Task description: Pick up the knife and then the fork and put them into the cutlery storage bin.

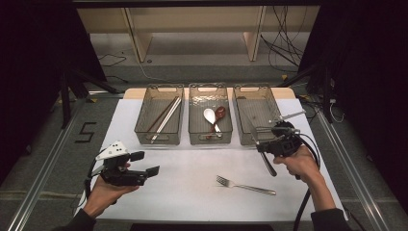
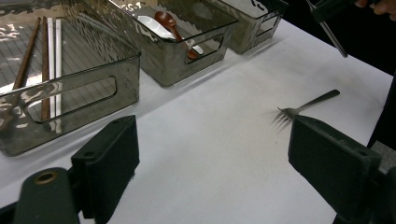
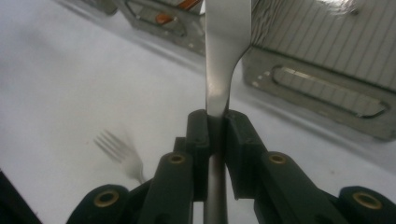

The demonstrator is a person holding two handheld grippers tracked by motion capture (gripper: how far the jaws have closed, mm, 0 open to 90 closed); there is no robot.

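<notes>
a knife (image 3: 227, 51) is clamped between the closed jaws of the right gripper (image 1: 269, 143), just in front of the right bin (image 1: 255, 115), its blade apparently over the bin's near wall. the left gripper (image 1: 144, 163) is held wide open and empty, well left of that bin. a fork (image 1: 245, 185) is left on the table (image 1: 187, 168) before it.

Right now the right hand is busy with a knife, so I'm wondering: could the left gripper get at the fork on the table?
Probably yes. The left gripper is open and empty, and only bare white table lies between it and the fork.
</notes>
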